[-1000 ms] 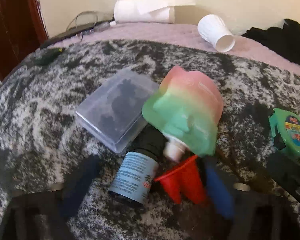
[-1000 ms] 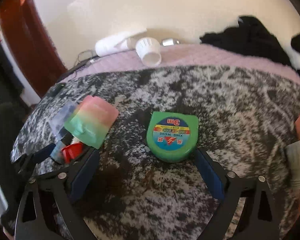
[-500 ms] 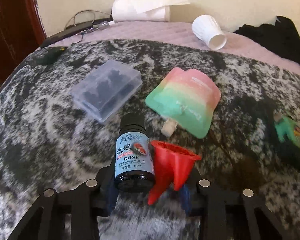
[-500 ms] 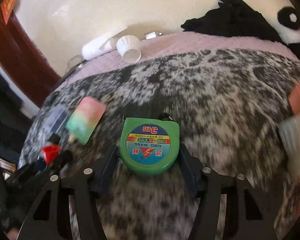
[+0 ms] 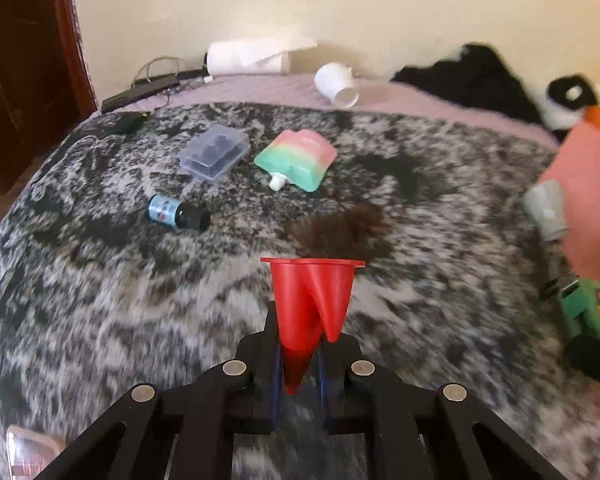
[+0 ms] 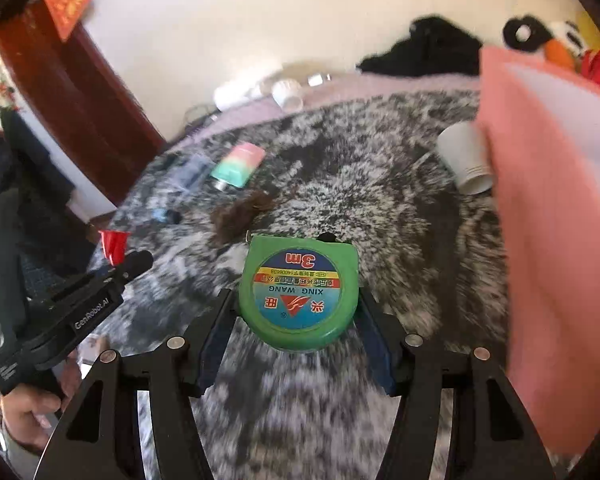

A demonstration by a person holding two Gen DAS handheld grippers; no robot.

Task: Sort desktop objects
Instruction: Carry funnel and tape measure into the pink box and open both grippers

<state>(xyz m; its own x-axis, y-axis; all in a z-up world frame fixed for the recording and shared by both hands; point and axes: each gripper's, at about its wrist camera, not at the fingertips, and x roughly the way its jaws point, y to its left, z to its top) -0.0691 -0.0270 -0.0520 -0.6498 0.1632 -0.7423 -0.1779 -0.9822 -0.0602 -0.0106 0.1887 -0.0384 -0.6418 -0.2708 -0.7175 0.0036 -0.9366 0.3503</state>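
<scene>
My left gripper point(image 5: 299, 354) is shut on a red funnel point(image 5: 314, 300) and holds it above the grey mottled blanket point(image 5: 100, 320). It shows in the right wrist view too point(image 6: 114, 245). My right gripper point(image 6: 298, 320) is shut on a green tape measure point(image 6: 298, 294), also lifted; it shows at the right edge of the left wrist view point(image 5: 588, 316). On the blanket lie a small blue-labelled bottle point(image 5: 178, 212), a clear plastic box point(image 5: 215, 151) and a pink-green pouch point(image 5: 296, 159).
A pink box point(image 6: 552, 240) stands at the right with a grey paper cup point(image 6: 464, 164) beside it. A white cup point(image 5: 337, 84), a paper roll point(image 5: 252, 58), cables and a panda plush point(image 5: 572, 100) lie at the back. A brown patch point(image 5: 340, 228) marks the blanket.
Both grippers have risen and pulled back with their objects. The left gripper closed on the red funnel and lifted it away from the bottle, which stayed on the blanket.
</scene>
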